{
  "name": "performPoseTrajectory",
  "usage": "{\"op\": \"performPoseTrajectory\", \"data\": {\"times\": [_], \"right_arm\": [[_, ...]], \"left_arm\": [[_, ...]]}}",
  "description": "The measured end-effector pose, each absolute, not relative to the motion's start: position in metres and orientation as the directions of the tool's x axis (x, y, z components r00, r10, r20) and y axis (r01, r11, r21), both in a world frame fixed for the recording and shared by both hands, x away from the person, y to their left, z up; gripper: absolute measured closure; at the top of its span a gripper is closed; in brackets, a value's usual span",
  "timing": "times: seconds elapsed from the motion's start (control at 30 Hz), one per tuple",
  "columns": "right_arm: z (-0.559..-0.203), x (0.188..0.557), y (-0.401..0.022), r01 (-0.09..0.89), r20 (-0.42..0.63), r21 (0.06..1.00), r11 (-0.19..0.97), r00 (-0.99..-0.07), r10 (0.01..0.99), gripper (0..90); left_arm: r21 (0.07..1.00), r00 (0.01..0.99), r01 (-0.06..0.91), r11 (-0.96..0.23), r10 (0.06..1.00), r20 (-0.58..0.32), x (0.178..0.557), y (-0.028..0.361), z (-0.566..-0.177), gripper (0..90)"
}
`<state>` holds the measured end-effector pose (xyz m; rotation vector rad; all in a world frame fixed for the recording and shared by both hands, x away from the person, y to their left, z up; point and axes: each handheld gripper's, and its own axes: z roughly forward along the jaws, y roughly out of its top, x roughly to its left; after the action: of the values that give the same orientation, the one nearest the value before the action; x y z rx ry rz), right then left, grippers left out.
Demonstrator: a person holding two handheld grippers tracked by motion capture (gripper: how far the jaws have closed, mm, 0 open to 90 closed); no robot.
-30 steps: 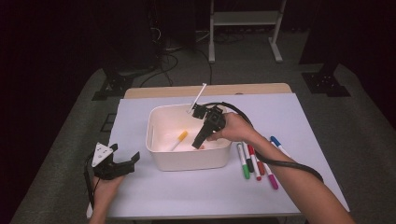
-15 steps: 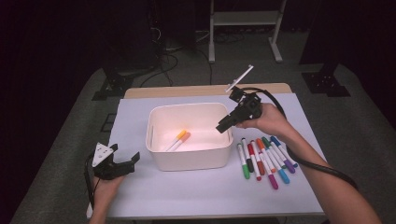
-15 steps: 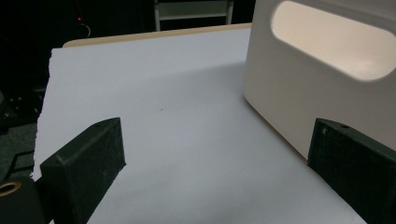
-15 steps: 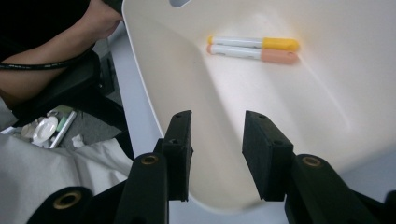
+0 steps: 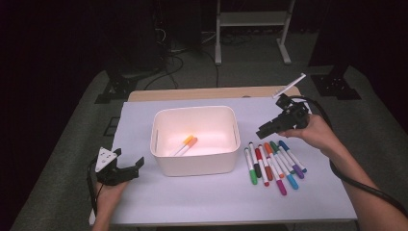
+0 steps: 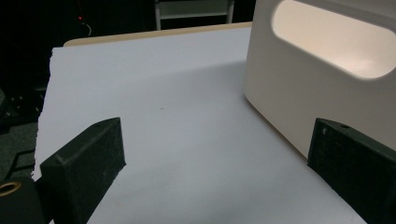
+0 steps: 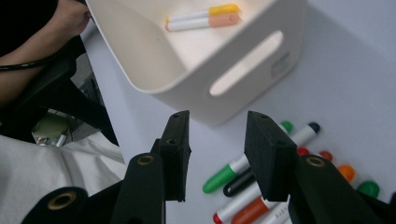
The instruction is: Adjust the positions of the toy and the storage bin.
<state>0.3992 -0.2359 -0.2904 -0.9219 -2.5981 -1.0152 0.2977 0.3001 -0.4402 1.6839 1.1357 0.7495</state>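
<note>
1. Nearest, the left gripper [image 5: 126, 169] rests on the white sheet [image 5: 202, 202] left of the tub [image 5: 196, 166], jaws spread wide, nothing between them.
2. Then a row of markers [image 5: 272, 162] lies just right of the tub.
3. Inside the tub lie two markers [image 5: 183, 145], yellow- and orange-capped.
4. Farthest, the right gripper [image 5: 262, 131] hangs above the row, jaws just opening, released, holding nothing.

Dark room, grey floor [image 5: 62, 159] (cables trailing), metal stand [image 5: 250, 19] behind.
</note>
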Motion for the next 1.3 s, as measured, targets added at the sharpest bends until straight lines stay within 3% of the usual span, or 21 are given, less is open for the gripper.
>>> {"op": "performPoseTrajectory", "data": {"times": [0.47,0.73,1.3], "right_arm": [[-0.363,0.391,-0.31,0.752,0.456,0.475,0.458,-0.655,0.602,57.8],[-0.393,0.389,-0.342,0.797,0.435,0.446,0.408,-0.591,0.679,61.1],[-0.424,0.399,-0.35,0.805,0.35,0.449,0.387,-0.557,0.753,65.8]], "left_arm": [[0.925,0.381,0.357,-0.128,0.924,-0.019,0.298,0.3,-0.441,2.7],[0.925,0.383,0.357,-0.131,0.924,-0.017,0.298,0.3,-0.441,2.7],[0.923,0.383,0.362,-0.131,0.924,-0.019,0.298,0.301,-0.442,2.6]]}}
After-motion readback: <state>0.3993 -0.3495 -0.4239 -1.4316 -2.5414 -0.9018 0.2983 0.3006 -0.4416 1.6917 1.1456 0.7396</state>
